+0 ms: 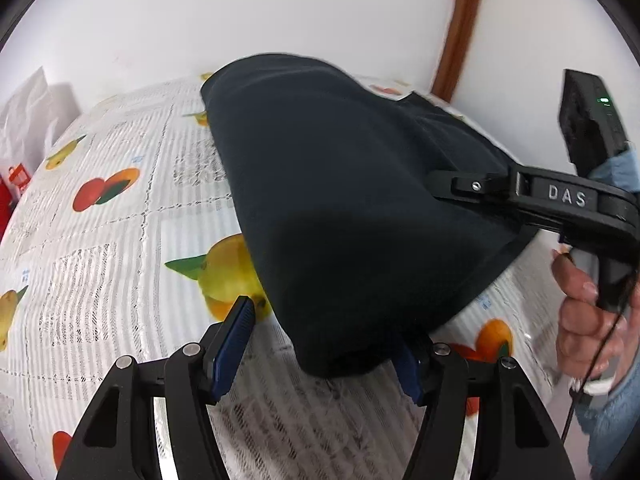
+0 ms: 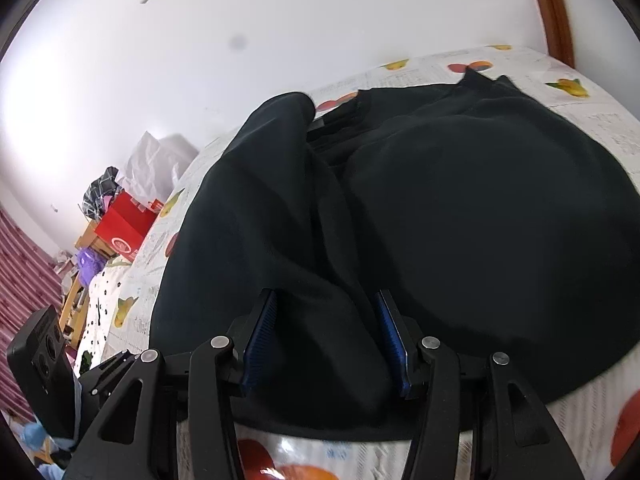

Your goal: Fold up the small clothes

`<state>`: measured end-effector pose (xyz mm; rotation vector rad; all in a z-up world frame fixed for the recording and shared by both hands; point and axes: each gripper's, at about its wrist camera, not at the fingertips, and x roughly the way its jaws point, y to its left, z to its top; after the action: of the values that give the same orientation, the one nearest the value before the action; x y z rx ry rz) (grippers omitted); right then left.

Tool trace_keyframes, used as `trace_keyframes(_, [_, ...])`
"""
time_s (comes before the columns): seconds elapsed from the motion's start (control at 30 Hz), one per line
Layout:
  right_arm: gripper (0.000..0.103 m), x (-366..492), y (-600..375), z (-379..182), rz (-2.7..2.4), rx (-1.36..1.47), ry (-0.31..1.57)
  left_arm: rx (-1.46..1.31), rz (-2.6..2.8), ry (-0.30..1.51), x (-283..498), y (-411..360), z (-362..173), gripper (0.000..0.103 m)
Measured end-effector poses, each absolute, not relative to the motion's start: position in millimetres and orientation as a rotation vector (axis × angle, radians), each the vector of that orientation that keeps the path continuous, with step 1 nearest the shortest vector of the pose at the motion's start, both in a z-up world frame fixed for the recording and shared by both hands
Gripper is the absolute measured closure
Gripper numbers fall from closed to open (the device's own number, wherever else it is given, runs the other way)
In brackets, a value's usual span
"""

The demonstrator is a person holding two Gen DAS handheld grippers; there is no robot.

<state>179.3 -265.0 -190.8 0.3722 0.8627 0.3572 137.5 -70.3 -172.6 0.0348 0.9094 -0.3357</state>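
Note:
A dark navy garment (image 1: 340, 200) lies bunched on a white lace tablecloth printed with fruit (image 1: 120, 240). My left gripper (image 1: 324, 332) stands open at the garment's near corner. Its left pad (image 1: 236, 340) is bare, and the cloth drapes over its right pad (image 1: 408, 372). My right gripper (image 1: 436, 184) comes in from the right, its tip on the garment's far side. In the right wrist view the right gripper (image 2: 326, 296) is open, and a fold of the garment (image 2: 460, 220) sits loosely between its blue pads (image 2: 260, 340).
A hand (image 1: 580, 320) in a blue sleeve holds the right gripper. A white wall and a brown door frame (image 1: 460, 28) stand just behind the table. A red box (image 2: 124, 224) and a white bag (image 2: 152, 160) sit past the table's left end.

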Motion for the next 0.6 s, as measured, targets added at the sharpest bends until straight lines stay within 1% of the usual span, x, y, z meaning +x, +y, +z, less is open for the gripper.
trace_keyframes(0.03, [0.073, 181, -262, -191, 0.358, 0.368, 0.861, 0.048, -0.319, 0.903, 140, -73, -172, 0.039])
trace_keyframes(0.07, [0.077, 181, -260, -191, 0.357, 0.357, 0.851, 0.065, -0.302, 0.902, 141, -76, -172, 0.039])
trace_keyframes(0.1, [0.086, 181, -258, -188, 0.361, 0.341, 0.839, 0.082, -0.282, 0.901, 143, -78, -173, 0.039])
trace_keyframes(0.13, [0.088, 179, -257, -184, 0.366, 0.327, 0.822, 0.087, -0.276, 0.898, 142, -79, -173, 0.039])
trace_keyframes(0.2, [0.090, 173, -259, -171, 0.363, 0.306, 0.763, 0.105, -0.268, 0.894, 145, -81, -174, 0.039])
trace_keyframes(0.33, [0.092, 146, -281, -132, 0.352, 0.321, 0.571, 0.118, -0.262, 0.886, 146, -82, -174, 0.039])
trace_keyframes(0.43, [0.092, 127, -305, -126, 0.299, 0.347, 0.492, 0.111, -0.268, 0.889, 146, -82, -173, 0.039])
trace_keyframes(0.5, [0.092, 131, -310, -138, 0.268, 0.328, 0.542, 0.123, -0.267, 0.888, 145, -84, -172, 0.039])
trace_keyframes(0.6, [0.092, 149, -310, -175, 0.179, 0.283, 0.714, 0.147, -0.294, 0.886, 143, -92, -169, 0.039])
